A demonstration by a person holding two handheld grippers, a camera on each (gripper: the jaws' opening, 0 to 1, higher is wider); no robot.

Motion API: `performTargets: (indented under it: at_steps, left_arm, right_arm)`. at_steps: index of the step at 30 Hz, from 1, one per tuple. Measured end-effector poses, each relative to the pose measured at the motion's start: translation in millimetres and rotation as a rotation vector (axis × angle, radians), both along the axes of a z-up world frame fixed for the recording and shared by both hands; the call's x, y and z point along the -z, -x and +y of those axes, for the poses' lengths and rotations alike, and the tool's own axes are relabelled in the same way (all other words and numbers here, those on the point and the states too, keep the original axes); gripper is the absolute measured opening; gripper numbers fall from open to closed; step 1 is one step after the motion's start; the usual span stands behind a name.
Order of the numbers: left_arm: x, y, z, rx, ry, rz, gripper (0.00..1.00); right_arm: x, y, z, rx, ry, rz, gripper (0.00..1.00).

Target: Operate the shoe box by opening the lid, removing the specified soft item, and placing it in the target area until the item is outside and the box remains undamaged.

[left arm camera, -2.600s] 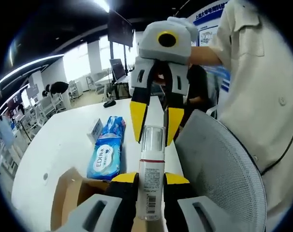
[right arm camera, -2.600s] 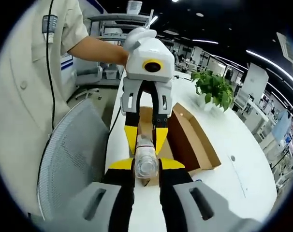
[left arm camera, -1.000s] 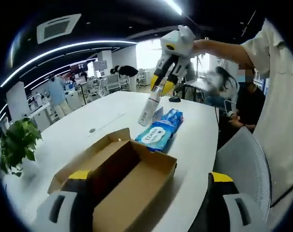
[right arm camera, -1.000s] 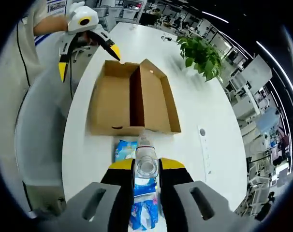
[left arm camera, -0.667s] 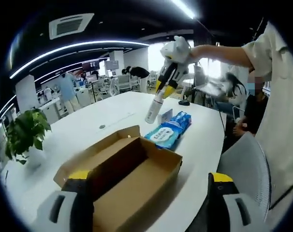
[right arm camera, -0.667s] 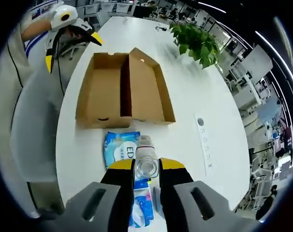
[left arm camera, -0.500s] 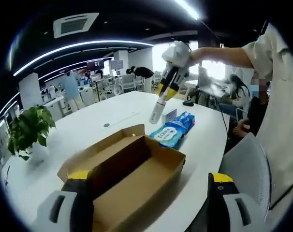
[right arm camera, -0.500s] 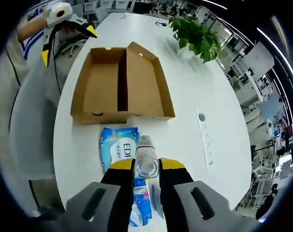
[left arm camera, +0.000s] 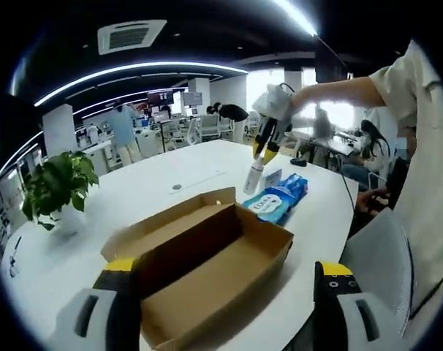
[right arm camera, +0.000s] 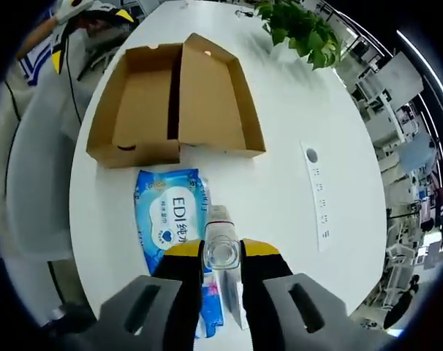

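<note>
Right claw (right arm camera: 221, 252), clamped on the bottle (right arm camera: 222, 252), has descended beside the wipes (right arm camera: 170, 216) on the surface (right arm camera: 294, 146); left claw (left arm camera: 221, 274), wide open and empty, has withdrawn behind the open box (left arm camera: 207, 263). Placement seems imminent.

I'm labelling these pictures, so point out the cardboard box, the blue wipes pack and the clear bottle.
cardboard box (right arm camera: 210, 95), right gripper view, inside floor.
blue wipes pack (right arm camera: 170, 216), right gripper view, printed front.
clear bottle (right arm camera: 221, 252), right gripper view, near end.
</note>
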State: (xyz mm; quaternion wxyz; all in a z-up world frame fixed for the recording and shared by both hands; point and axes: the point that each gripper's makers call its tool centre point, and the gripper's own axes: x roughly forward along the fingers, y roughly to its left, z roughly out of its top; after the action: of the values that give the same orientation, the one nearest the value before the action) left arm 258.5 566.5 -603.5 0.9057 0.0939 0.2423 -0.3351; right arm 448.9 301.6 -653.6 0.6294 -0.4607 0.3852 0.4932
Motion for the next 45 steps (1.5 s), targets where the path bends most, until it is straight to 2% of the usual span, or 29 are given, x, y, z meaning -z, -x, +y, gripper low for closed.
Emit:
performTargets:
  at_steps: [12, 15, 21, 25, 34, 45]
  left_arm:
    - [1.1, 0.9, 10.3, -0.033, 0.015, 0.009, 1.0]
    - [1.2, 2.4, 11.2, -0.031, 0.013, 0.004, 1.0]
    - [4.8, 4.4, 18.2, -0.057, 0.013, 0.014, 1.0]
    - [5.9, 5.2, 25.6, -0.085, 0.017, 0.019, 1.0]
    - [11.3, 8.6, 30.8, -0.108, 0.016, 0.034, 1.0]
    - [16.1, 5.2, 44.5, -0.167, 0.003, 0.042, 0.98]
  right_arm:
    - [29.7, -11.0, 0.3, -0.039, 0.109, 0.036, 0.17]
    - [33.3, -15.5, 2.1, -0.05, 0.129, 0.025, 0.17]
    - [41.7, -19.3, 3.1, -0.075, 0.168, 0.05, 0.17]
    - [40.2, -27.6, 7.7, -0.072, 0.162, 0.046, 0.17]
    - [41.0, -28.7, 11.9, -0.113, 0.192, 0.071, 0.17]
    - [41.4, -32.3, 9.4, -0.146, 0.213, 0.046, 0.21]
